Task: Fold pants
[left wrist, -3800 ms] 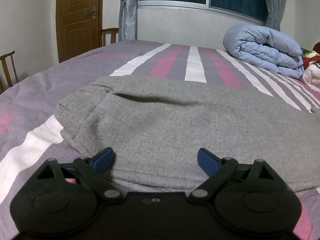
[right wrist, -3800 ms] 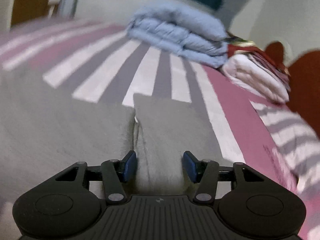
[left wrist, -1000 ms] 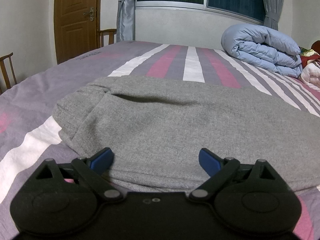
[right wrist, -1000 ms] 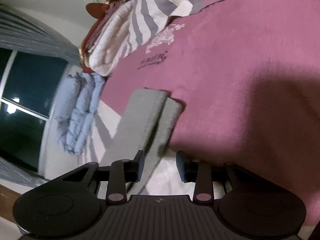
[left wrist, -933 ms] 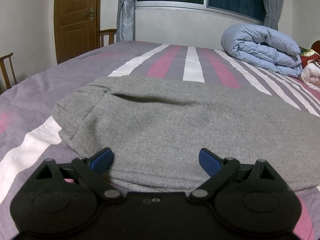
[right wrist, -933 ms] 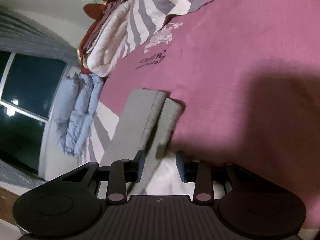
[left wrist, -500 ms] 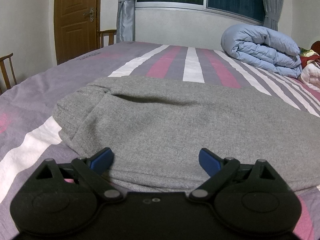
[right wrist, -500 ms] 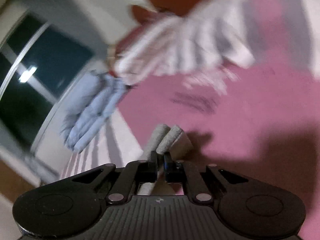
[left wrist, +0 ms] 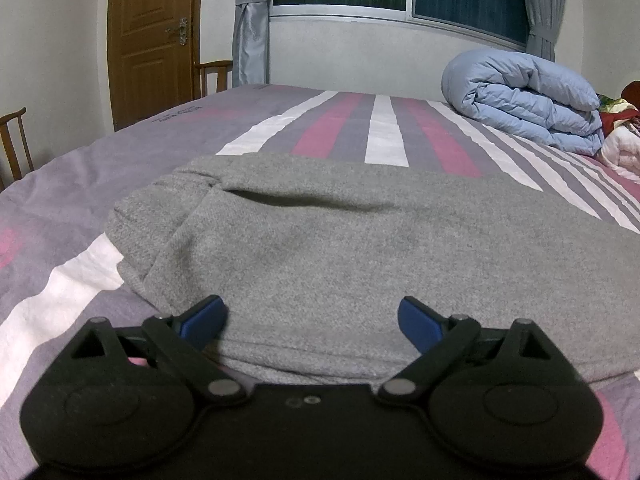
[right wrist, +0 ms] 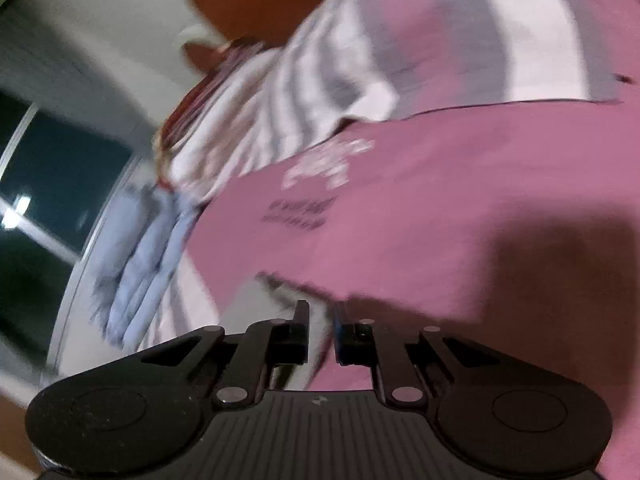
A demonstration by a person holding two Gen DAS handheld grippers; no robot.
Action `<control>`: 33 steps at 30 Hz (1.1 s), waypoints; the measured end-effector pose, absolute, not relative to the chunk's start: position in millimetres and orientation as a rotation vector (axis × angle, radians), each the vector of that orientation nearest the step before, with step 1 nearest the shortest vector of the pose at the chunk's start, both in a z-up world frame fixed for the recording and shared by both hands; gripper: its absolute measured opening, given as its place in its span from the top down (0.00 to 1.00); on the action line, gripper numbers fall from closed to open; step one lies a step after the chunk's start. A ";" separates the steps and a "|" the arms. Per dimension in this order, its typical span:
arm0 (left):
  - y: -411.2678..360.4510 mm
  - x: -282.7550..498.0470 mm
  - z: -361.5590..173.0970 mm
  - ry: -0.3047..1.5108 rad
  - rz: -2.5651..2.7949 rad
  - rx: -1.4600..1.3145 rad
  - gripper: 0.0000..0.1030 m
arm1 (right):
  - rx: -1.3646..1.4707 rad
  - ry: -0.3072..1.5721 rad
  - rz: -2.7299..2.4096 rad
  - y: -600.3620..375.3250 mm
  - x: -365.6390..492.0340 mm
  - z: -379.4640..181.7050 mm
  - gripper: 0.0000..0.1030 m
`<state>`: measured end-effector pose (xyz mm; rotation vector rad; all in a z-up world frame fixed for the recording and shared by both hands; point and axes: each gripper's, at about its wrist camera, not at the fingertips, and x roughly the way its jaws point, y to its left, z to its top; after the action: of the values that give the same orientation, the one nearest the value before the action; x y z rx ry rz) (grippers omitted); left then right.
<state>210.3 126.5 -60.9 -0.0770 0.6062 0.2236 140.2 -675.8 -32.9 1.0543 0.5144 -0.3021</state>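
Note:
The grey pants (left wrist: 360,248) lie folded lengthwise across the striped bed, waistband end to the left. My left gripper (left wrist: 312,318) stands open at their near edge, its blue pads wide apart over the cloth and pinching nothing. In the blurred right wrist view, my right gripper (right wrist: 321,320) has its jaws nearly together on the grey leg end (right wrist: 272,296). Those jaws are opening slightly, and pale cloth still fills the narrow gap between them. Pink sheet (right wrist: 400,220) lies beyond them.
A rolled blue duvet (left wrist: 520,96) sits at the far right of the bed, with folded bedding beside it. A striped pillow (right wrist: 320,80) and a brown headboard lie beyond the right gripper. A wooden door (left wrist: 152,36) and chairs (left wrist: 14,140) stand left of the bed.
My right gripper went from open around the leg end to closed on it, then swung across the pink sheet with blur. The left gripper and the pants' waist end have not moved.

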 end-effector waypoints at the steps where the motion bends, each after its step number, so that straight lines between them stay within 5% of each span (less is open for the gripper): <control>1: 126.5 210.3 -60.9 0.606 0.223 -0.077 0.15 | 1.057 0.520 -0.279 -673.8 143.1 -31.5 0.88; 6: 126.4 210.4 -61.0 0.606 0.223 -0.078 0.15 | 1.129 0.579 -0.281 -670.1 163.5 -43.2 0.52; 33: 126.2 210.2 -55.2 0.597 0.223 -0.077 0.14 | 1.062 0.506 -0.317 -660.1 159.0 -11.9 0.55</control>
<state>210.2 126.2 -55.2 -0.0766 0.5967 0.2227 159.0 -660.1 -11.9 1.0618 0.5058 -0.3171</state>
